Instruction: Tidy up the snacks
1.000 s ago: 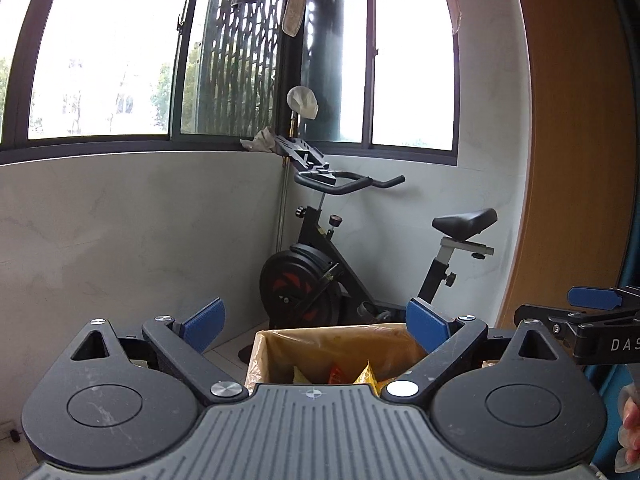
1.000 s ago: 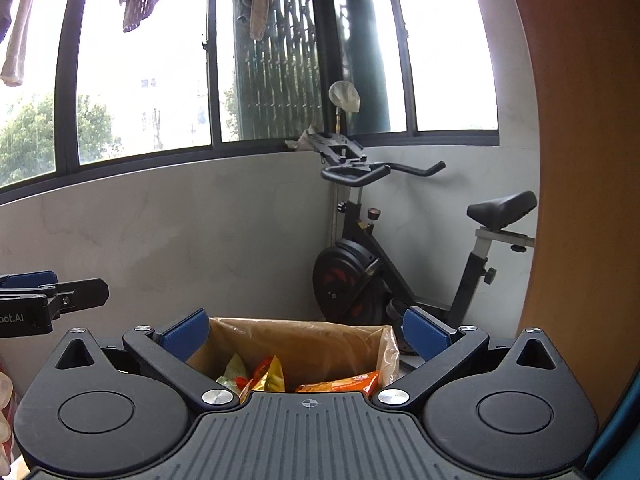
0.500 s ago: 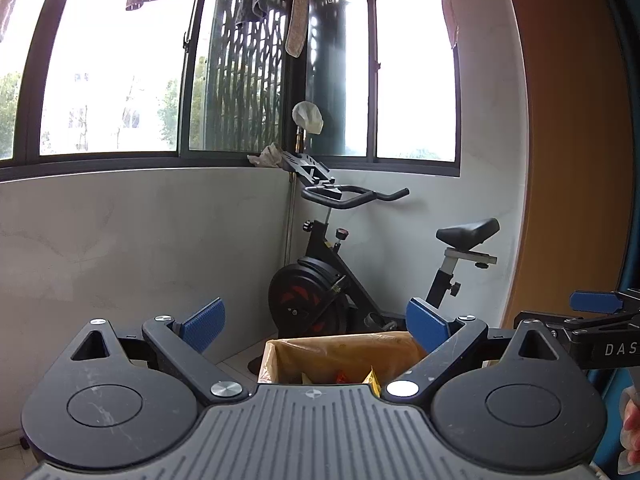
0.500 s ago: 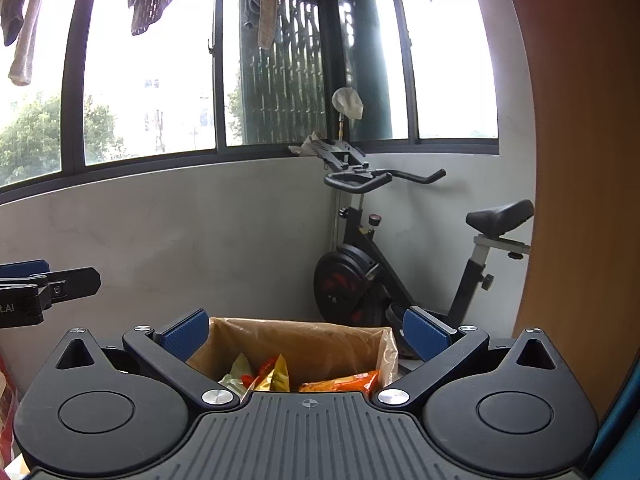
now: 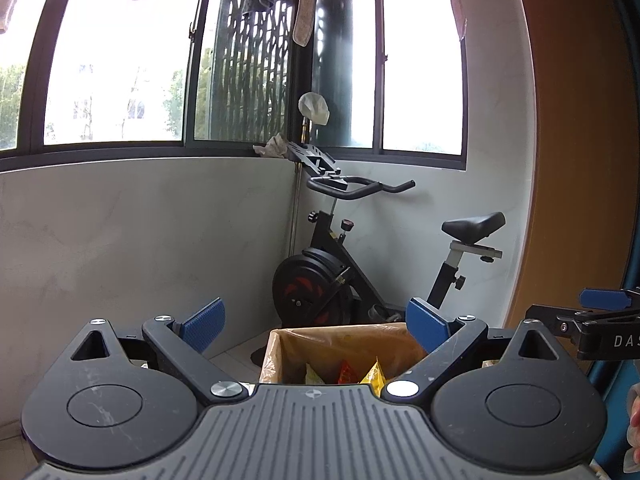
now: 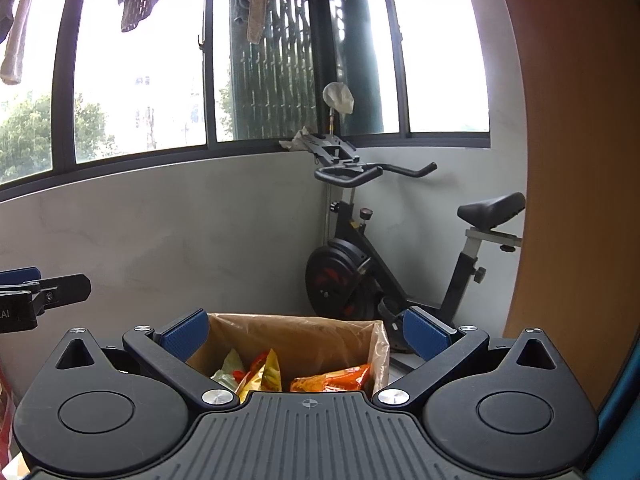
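Observation:
A brown cardboard box (image 5: pixel 344 344) lined with clear plastic stands on the floor ahead of both grippers. It holds several snack packets: yellow and red ones (image 5: pixel 362 372) in the left wrist view, and yellow, green and orange ones (image 6: pixel 328 378) in the right wrist view. My left gripper (image 5: pixel 316 322) is open with nothing between its blue pads. My right gripper (image 6: pixel 306 334) is open and empty too, above the box (image 6: pixel 296 334). Each gripper's tip shows at the edge of the other's view, the right (image 5: pixel 592 320) and the left (image 6: pixel 40 292).
A black exercise bike (image 5: pixel 360 264) stands in the corner behind the box, under the windows. A grey wall runs along the left, and a wooden panel (image 5: pixel 580 160) rises on the right. Clothes hang above. Part of a hand (image 5: pixel 634 420) shows at the right edge.
Both views have tilted slightly upward and pulled back, so the box sits lower and smaller in the frames. Both grippers have stayed open and empty.

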